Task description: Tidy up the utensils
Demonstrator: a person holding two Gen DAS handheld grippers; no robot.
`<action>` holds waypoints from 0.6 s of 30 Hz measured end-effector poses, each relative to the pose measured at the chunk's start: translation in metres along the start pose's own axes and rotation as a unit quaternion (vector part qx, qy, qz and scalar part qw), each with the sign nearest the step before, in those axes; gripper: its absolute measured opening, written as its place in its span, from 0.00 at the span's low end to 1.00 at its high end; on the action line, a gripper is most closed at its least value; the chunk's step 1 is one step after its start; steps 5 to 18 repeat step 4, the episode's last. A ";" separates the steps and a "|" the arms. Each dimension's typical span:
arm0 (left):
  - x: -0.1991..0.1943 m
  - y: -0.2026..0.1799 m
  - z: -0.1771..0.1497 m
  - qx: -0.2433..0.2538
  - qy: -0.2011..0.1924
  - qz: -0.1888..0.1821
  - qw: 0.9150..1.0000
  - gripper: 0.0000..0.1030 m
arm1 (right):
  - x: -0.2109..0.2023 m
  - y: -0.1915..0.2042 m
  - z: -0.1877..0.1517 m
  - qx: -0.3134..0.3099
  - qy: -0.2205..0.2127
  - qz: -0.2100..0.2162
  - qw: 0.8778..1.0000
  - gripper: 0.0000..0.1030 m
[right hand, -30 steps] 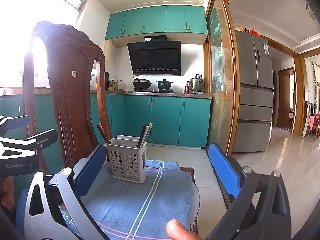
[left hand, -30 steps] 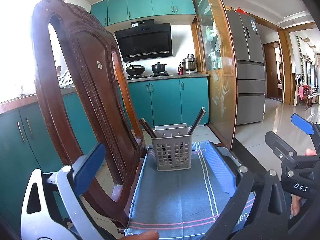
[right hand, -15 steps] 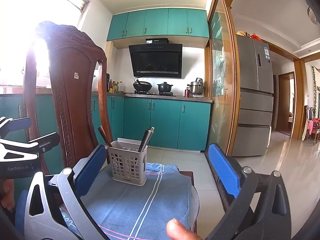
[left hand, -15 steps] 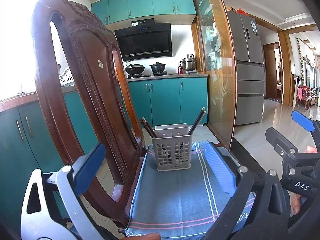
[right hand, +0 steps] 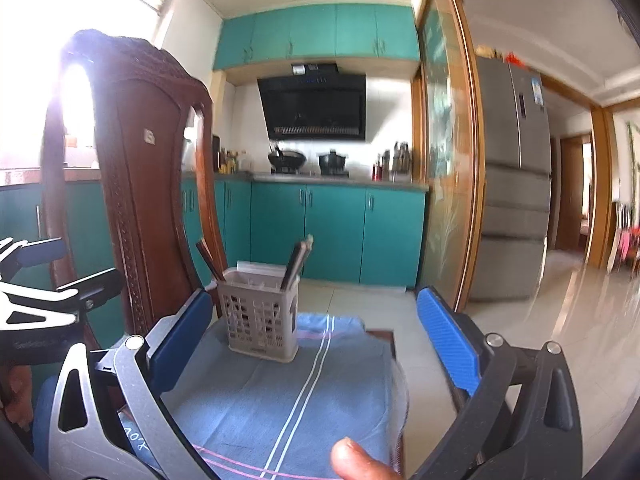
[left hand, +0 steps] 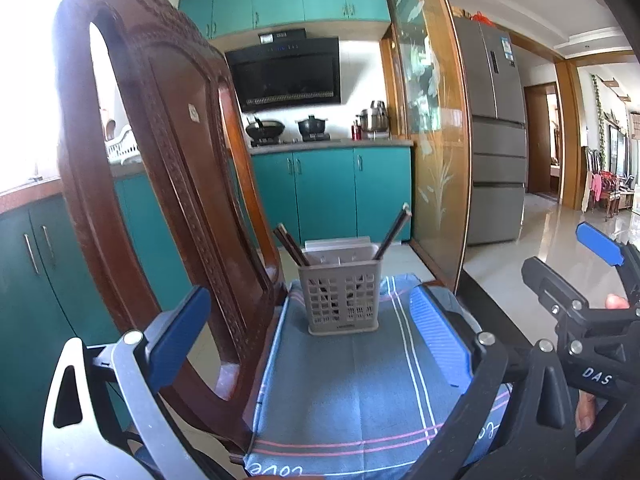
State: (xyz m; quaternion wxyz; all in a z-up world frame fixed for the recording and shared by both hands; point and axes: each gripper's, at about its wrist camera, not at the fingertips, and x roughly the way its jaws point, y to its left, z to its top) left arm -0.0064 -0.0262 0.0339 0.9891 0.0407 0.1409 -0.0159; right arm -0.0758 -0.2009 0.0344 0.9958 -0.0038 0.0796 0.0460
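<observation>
Ahead of your left gripper (left hand: pixel 308 334), between its spread blue pads, the grey utensil basket (left hand: pixel 343 292) stands upright on the blue striped cloth (left hand: pixel 352 392). Its fingers are wide apart and hold nothing. Dark chopsticks (left hand: pixel 291 245) lean out of the basket's left corner, and another pair (left hand: pixel 394 230) leans out to the right. A carved wooden chair back (left hand: pixel 160 168) rises just left of the basket, close beside your left finger.

Your right gripper (right hand: pixel 314 344) is also spread wide and empty. From its camera the basket (right hand: pixel 260 314) sits ahead and nearer the left pad than the right one, on the same cloth (right hand: pixel 296 396). That view is somewhat blurred, so the utensils there read only as dark sticks, probably chopsticks. A fingertip (right hand: pixel 360 460) shows at the lower edge, under the gripper.
</observation>
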 end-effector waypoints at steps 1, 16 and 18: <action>0.006 -0.001 -0.002 -0.001 0.012 -0.003 1.000 0.96 | 0.016 -0.003 -0.006 0.009 0.024 -0.003 1.000 0.97; 0.030 -0.006 -0.010 -0.007 0.077 -0.016 0.997 0.96 | 0.083 -0.010 -0.033 0.024 0.134 -0.004 0.991 0.97; 0.030 -0.006 -0.010 -0.007 0.077 -0.016 0.997 0.96 | 0.083 -0.010 -0.033 0.024 0.134 -0.004 0.991 0.97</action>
